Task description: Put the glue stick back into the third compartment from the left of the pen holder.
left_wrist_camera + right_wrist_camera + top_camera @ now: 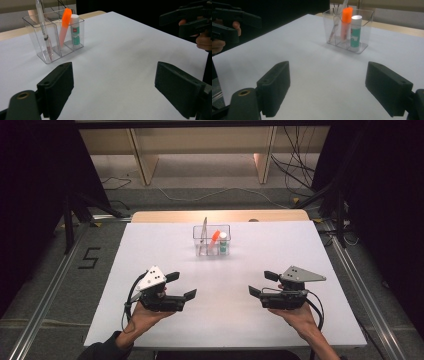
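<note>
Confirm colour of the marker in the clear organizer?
Orange marker, clearest in the left gripper view.

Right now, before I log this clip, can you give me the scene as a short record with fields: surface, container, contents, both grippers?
surface: white table
container: clear organizer with compartments, upright at the far middle of the table
contents: pen, orange highlighter, glue stick, one per compartment
left gripper: open, holding nothing, near edge of the table, apart from the organizer
right gripper: open, holding nothing, near edge, facing the left one
</note>
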A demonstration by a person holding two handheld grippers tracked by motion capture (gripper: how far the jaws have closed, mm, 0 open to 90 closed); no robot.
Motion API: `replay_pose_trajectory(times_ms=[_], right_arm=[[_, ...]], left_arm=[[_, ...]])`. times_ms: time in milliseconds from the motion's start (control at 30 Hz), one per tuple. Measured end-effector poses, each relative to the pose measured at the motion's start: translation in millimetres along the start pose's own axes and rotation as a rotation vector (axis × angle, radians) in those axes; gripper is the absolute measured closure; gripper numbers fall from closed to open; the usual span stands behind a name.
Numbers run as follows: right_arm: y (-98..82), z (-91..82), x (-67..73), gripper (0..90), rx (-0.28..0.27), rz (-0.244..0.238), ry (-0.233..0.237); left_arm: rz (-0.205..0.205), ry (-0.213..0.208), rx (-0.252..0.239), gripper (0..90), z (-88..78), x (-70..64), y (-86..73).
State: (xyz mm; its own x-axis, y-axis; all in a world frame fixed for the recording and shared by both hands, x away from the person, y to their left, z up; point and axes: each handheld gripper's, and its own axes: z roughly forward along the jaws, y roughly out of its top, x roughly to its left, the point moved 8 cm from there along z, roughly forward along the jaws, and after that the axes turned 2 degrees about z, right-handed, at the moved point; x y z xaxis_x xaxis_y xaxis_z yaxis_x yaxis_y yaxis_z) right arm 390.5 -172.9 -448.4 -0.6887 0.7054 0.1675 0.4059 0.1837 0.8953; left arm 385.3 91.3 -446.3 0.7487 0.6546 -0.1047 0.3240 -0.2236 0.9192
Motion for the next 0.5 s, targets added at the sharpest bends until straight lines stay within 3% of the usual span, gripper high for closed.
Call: replay_pose_trajectory(times_ms=[500], right_arm=[[-23.6, -8.8, 2.4, 20.8, 0.017, -0.005, -0.022]], left_arm=[[0.002, -0.011, 0.012, 15.1, -2.4, -3.2, -3.8]])
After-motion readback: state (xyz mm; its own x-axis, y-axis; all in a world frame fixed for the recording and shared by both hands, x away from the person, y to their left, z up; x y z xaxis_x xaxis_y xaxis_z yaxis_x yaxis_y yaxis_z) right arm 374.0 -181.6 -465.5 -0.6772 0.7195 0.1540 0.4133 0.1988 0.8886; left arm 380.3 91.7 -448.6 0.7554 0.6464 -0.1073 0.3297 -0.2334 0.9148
